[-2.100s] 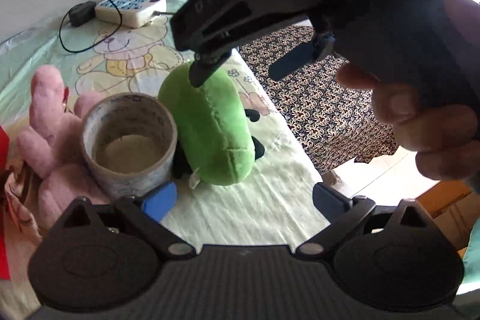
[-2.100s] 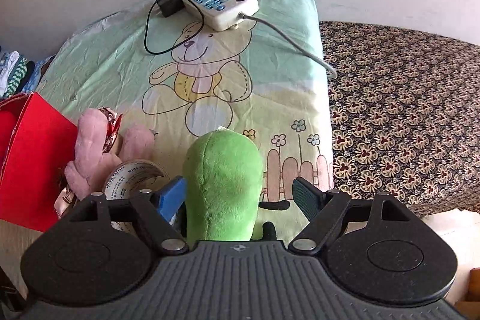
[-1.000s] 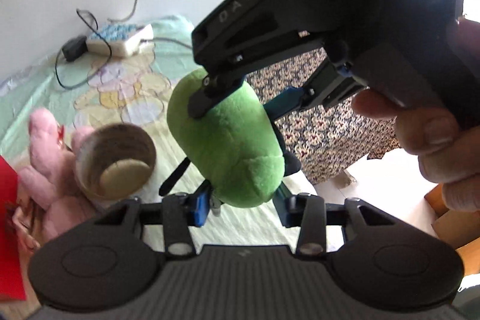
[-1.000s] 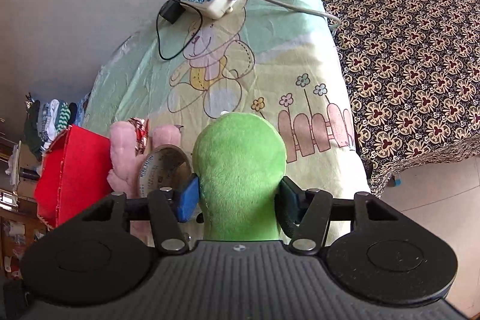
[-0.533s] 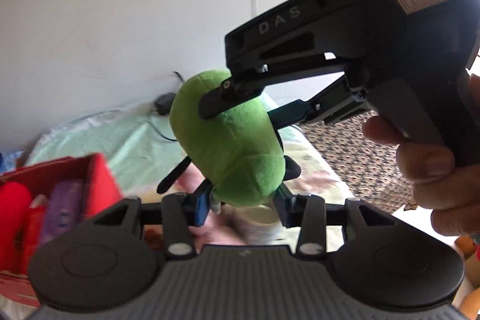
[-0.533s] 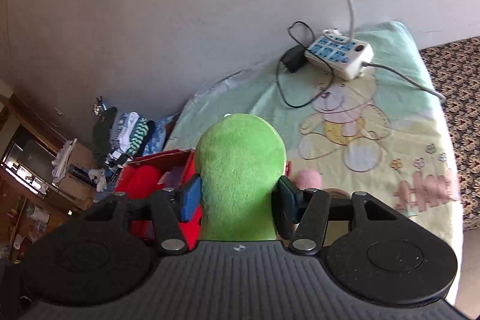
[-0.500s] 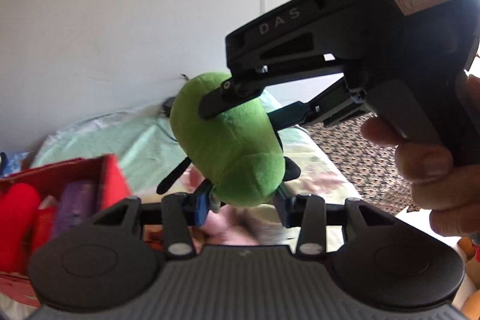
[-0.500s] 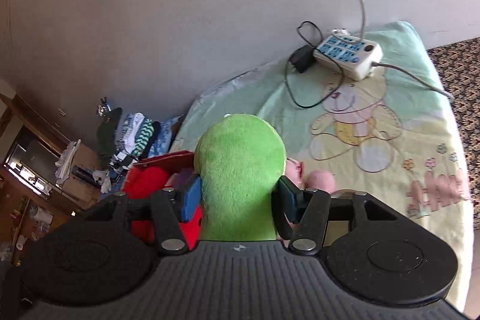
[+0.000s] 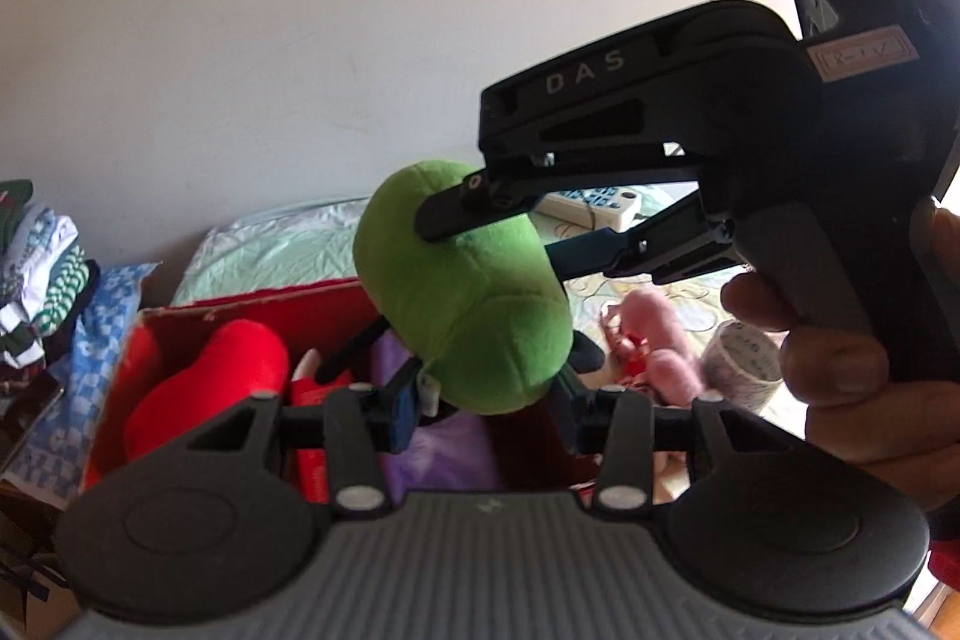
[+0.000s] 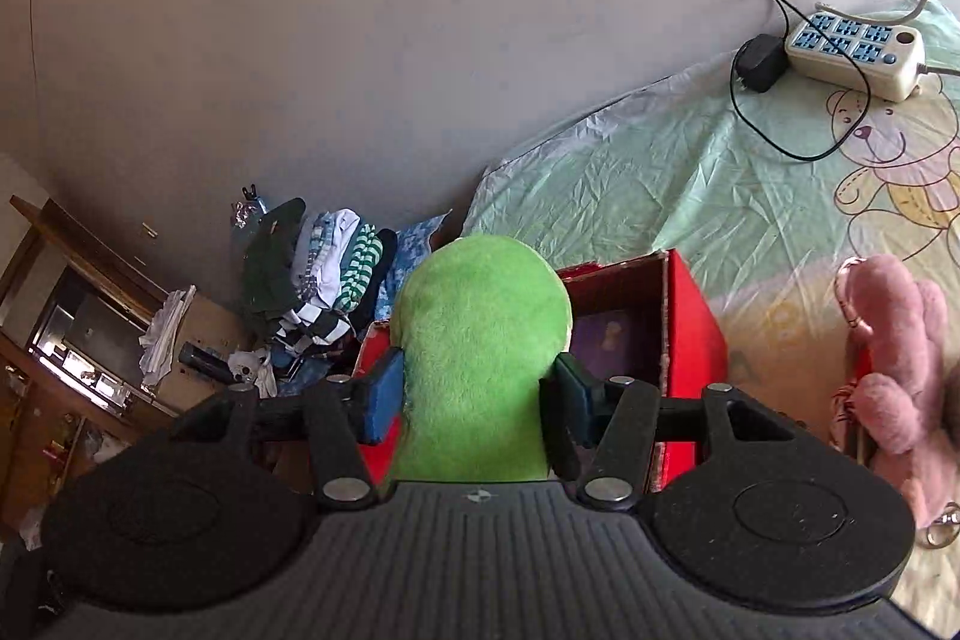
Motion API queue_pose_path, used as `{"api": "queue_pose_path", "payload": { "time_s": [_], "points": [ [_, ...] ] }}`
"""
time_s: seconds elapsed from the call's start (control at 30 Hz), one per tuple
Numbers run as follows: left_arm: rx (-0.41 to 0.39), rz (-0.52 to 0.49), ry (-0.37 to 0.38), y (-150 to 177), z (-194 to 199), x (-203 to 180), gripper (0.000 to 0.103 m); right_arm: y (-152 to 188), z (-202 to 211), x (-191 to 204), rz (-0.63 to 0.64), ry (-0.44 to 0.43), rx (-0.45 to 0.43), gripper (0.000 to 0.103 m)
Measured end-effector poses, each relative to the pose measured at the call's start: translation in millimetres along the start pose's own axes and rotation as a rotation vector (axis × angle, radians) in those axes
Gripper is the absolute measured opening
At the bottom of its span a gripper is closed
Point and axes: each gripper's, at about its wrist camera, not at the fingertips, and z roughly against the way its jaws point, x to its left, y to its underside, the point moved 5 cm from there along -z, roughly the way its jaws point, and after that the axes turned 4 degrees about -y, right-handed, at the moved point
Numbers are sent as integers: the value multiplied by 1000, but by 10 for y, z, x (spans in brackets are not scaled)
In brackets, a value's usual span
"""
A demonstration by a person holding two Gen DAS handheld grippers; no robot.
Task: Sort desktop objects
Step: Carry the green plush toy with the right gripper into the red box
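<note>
A green plush toy (image 9: 465,304) hangs in the air, gripped by both grippers. My left gripper (image 9: 486,403) is shut on its lower end. My right gripper (image 10: 477,391) is shut on the same green plush toy (image 10: 480,340); its body shows in the left wrist view (image 9: 660,112), clamping the toy from the right. Below the toy stands a red box (image 9: 198,307) holding a red plush (image 9: 210,388) and a purple item (image 9: 444,454). The red box (image 10: 690,334) also shows in the right wrist view.
A pink plush (image 10: 900,352) and a tape roll (image 9: 744,361) lie on the bear-print sheet (image 10: 690,172) right of the box. A power strip (image 10: 855,46) with a black adapter sits at the far edge. Folded clothes (image 10: 324,274) are piled left of the box.
Both grippers have carried the green plush toy left, from above the pink plush and tape roll to over the red box. Both stay shut on it.
</note>
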Motion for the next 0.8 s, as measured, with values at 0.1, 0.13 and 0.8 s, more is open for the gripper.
{"api": "queue_pose_path", "payload": {
  "time_s": [0.1,0.13,0.8],
  "points": [
    [25,9,11,83,-78,155,45,62,-146,60,-11,12,16,56],
    [32,10,13,110,-101,201,45,83,-194,81,-15,16,22,56],
    [184,67,-119,546,-194,1028,59,580,-1173,479,-17,81,143,56]
  ]
}}
